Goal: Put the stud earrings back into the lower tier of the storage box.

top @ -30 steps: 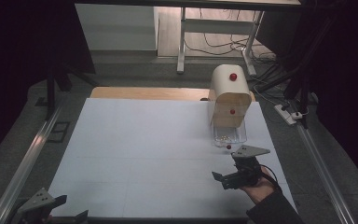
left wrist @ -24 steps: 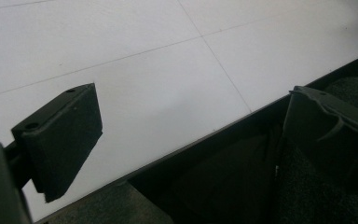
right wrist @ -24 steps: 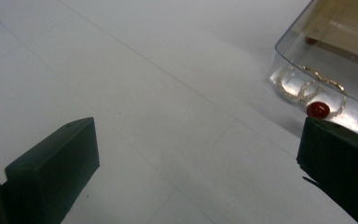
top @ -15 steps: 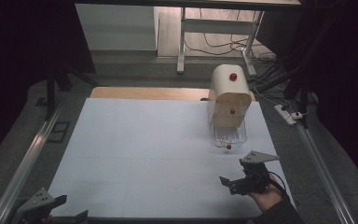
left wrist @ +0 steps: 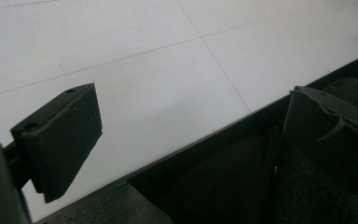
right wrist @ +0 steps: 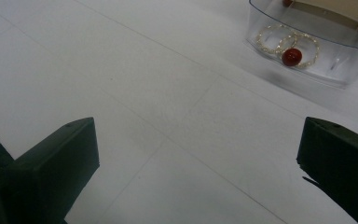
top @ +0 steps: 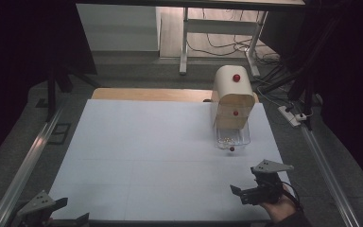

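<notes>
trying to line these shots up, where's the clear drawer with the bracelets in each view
High view: the clear drawer sits pulled out at the foot of the cream cabinet, right of centre.
Left gripper view: not in it.
Right gripper view: the drawer is at the top right, holding bead bracelets, its red knob in front.
Shared landmark: the white table top with its thin seam lines.

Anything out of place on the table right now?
Only the clear drawer at the bottom of the small cream cabinet stands pulled out, with beaded rings lying inside it. Nothing looks spilled or damaged. Both grippers are open and empty.
</notes>
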